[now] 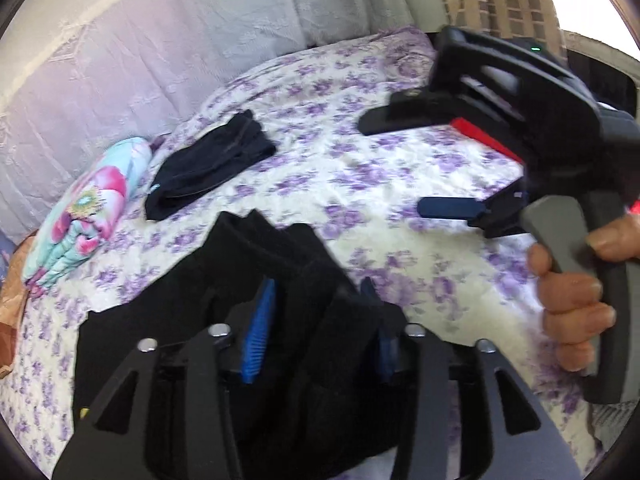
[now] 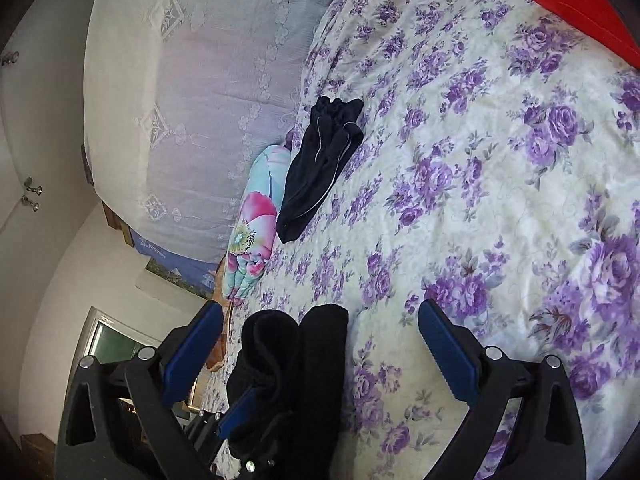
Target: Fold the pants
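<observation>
A folded bundle of black pants [image 1: 256, 264] lies on the flowered bedspread [image 1: 360, 184], between the jaws of my left gripper [image 1: 320, 340]. Its blue pads [image 1: 258, 332] stand a little off the cloth, so it is open. In the right wrist view the same bundle [image 2: 316, 344] shows low in the middle, with one left pad [image 2: 236, 412] beside it. My right gripper [image 2: 320, 352] is wide open with nothing held. A hand holds it above the bed to the right of the pants [image 1: 416, 164].
A second folded dark garment [image 1: 208, 164] [image 2: 320, 168] lies farther up the bed beside a folded turquoise and pink floral cloth [image 1: 88, 208] [image 2: 252, 224]. White lace-covered cushions [image 1: 120, 60] line the bed's far side. Something red [image 2: 580, 8] sits at the upper right.
</observation>
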Available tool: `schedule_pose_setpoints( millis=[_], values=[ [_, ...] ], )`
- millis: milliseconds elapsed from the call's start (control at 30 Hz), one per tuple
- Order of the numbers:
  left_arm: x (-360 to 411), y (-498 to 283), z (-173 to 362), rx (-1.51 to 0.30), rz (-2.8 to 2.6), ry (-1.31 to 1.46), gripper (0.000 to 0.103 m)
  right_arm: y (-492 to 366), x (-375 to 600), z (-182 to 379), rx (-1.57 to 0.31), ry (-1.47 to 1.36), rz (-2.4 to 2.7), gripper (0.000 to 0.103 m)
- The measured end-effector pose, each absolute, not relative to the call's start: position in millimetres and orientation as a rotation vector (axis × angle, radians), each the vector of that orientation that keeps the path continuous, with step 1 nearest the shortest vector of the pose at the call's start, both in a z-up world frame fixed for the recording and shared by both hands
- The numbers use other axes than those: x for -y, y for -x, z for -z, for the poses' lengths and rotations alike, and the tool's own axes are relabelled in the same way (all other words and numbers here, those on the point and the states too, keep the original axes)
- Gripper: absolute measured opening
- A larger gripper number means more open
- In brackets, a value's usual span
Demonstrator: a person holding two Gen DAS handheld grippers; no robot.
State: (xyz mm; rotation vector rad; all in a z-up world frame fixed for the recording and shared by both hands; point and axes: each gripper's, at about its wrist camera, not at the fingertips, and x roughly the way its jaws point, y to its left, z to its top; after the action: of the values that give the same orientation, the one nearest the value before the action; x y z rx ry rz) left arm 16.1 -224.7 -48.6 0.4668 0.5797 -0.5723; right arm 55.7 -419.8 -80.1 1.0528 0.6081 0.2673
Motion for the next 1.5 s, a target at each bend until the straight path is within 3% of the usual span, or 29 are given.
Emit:
schedule_pose_setpoints(
  millis=[67, 233, 367, 633, 733, 800, 933, 1033, 1267, 1333, 1500],
  values=[
    [228, -2, 45, -0.543, 0.618, -0.477, 0.068, -54, 418, 78, -0.609, -1.042, -0.268, 0.098],
    [205, 19, 27, -0.484, 0.636, -0.432, 0.073, -50, 413, 72, -0.582, -1.019, -0.293, 0.098],
    [148, -6, 12, -0.535, 0.542, -0.285, 0.084, -50, 394, 54, -0.528, -1.005, -0.443, 0.098],
    [98, -67, 40, -0.754, 0.491, -0.116, 0.084, -64, 318, 11, -0.633, -0.787, -0.579, 0.097],
    [109, -63, 56, -0.773, 0.522, -0.167, 0.084, -71, 313, 20, -0.699, -0.741, -0.526, 0.076],
    [112, -58, 62, -0.77, 0.529, -0.19, 0.084, -73, 307, 28, -0.739, -0.674, -0.486, 0.047],
    [108, -57, 68, -0.785, 0.545, -0.171, 0.084, -75, 292, 43, -0.782, -0.479, -0.414, 0.03],
    [104, -58, 70, -0.792, 0.552, -0.155, 0.084, -66, 289, 38, -0.769, -0.427, -0.428, 0.009],
    [99, -42, 52, -0.745, 0.585, -0.115, 0.086, -26, 301, 12, -0.702, -0.471, -0.451, 0.004],
    [99, -41, 53, -0.749, 0.586, -0.12, 0.092, -29, 308, 26, -0.737, -0.478, -0.408, 0.004],
    [95, -46, 69, -0.82, 0.572, -0.1, 0.092, -38, 321, 59, -0.809, -0.584, -0.382, 0.007]
  ],
)
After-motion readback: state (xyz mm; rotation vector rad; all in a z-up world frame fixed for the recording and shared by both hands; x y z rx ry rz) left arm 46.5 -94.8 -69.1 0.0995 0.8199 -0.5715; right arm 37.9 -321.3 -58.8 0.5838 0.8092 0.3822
